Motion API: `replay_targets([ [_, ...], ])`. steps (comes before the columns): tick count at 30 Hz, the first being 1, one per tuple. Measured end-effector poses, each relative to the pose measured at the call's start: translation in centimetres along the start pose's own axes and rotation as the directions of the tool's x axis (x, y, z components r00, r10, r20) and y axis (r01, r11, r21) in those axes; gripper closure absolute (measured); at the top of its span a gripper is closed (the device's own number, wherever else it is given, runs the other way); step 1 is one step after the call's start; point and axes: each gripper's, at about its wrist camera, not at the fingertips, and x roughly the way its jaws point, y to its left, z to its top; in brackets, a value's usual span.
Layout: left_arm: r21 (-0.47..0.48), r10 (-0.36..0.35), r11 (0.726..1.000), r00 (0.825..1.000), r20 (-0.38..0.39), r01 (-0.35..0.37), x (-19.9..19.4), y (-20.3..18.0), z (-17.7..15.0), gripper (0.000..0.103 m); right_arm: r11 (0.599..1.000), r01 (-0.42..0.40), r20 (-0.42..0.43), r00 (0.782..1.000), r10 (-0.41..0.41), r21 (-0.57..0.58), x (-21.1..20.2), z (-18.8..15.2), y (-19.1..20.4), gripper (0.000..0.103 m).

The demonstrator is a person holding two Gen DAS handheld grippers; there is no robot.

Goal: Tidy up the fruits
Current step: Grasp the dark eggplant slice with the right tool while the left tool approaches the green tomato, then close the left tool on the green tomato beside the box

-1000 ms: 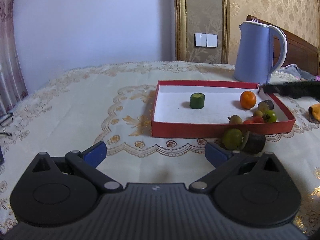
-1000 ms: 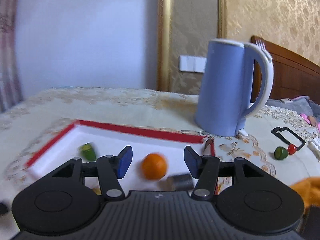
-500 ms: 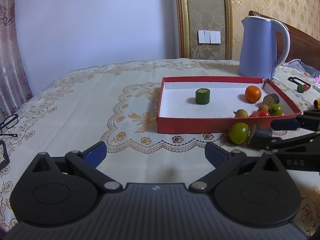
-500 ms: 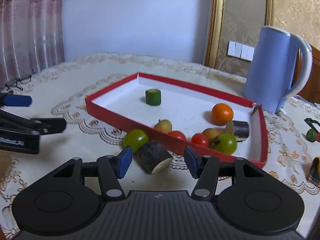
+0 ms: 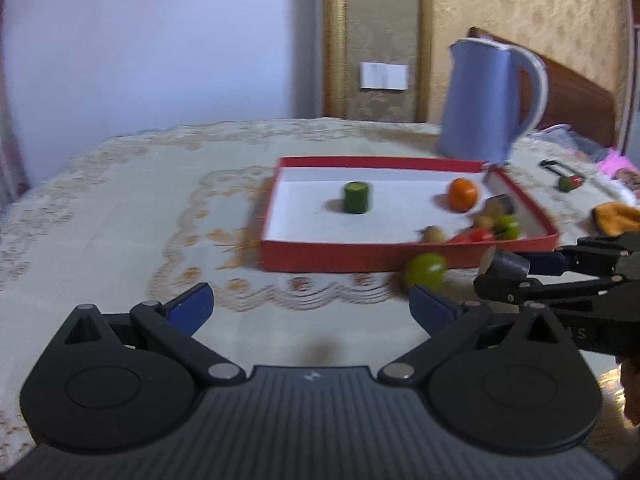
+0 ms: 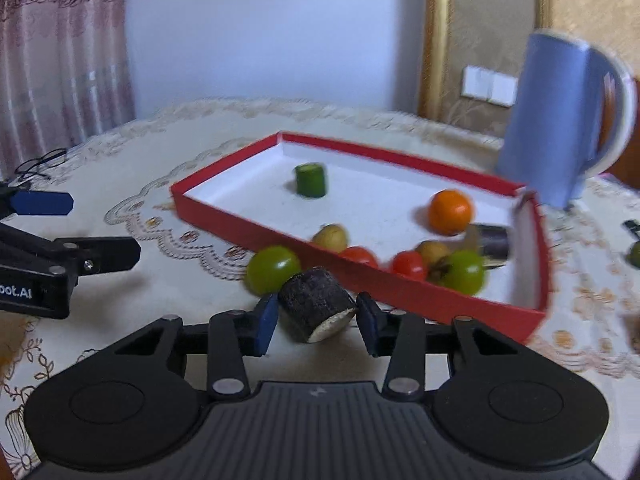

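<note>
Left gripper (image 5: 310, 308) wide open, empty; red tray (image 5: 400, 256) at 12; green tomato (image 5: 425, 271) outside tray, 1 o'clock.

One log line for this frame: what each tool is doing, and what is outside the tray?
right tool: closing around dark cylinder, contact unclear | left tool: open, empty | outside red tray: cylinder, green tomato

A lace-clothed table (image 5: 120, 208) bears a red tray (image 5: 360, 258), kettle (image 5: 480, 100), green tomato (image 5: 426, 270).
</note>
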Motion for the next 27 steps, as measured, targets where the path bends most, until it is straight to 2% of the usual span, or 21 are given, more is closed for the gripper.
replay_targets([
  [2,0.007,-0.031,0.999,1.000,0.000,0.031,0.4,-1.1,0.4,0.000,0.999,0.027,0.025,0.999,-0.027,0.025,-1.7,-0.4,-0.8,0.061],
  [5,0.037,-0.037,0.999,0.999,0.003,0.036,1.3,-3.1,0.8,0.000,0.995,0.080,0.041,0.996,-0.083,0.061,-3.7,-1.3,-2.1,0.061],
  [8,0.055,-0.045,0.997,0.999,-0.010,0.045,2.6,-4.8,1.1,0.009,0.988,0.114,0.042,0.992,-0.119,0.103,-5.4,-2.3,-3.6,0.061],
  [12,0.084,-0.033,0.996,0.998,-0.048,0.037,4.6,-6.6,1.4,0.012,0.982,0.129,0.050,0.989,-0.137,0.137,-6.9,-3.4,-4.6,0.061],
  [17,0.100,-0.003,0.995,0.997,-0.082,0.011,6.3,-7.4,1.4,0.023,0.981,0.123,0.068,0.989,-0.134,0.149,-7.7,-3.9,-4.8,0.061],
  [21,0.098,0.013,0.995,0.993,-0.115,-0.002,7.2,-7.4,1.4,0.040,0.983,0.113,0.073,0.989,-0.125,0.148,-7.6,-3.9,-4.5,0.061],
  [23,0.089,-0.004,0.996,0.992,-0.128,0.015,7.4,-7.4,1.5,0.044,0.983,0.107,0.074,0.990,-0.119,0.148,-7.6,-3.9,-4.3,0.061],
  [27,0.101,-0.032,0.994,0.990,-0.138,0.046,7.3,-8.1,1.6,0.068,0.983,0.108,0.075,0.990,-0.120,0.147,-7.6,-3.9,-4.2,0.061],
])
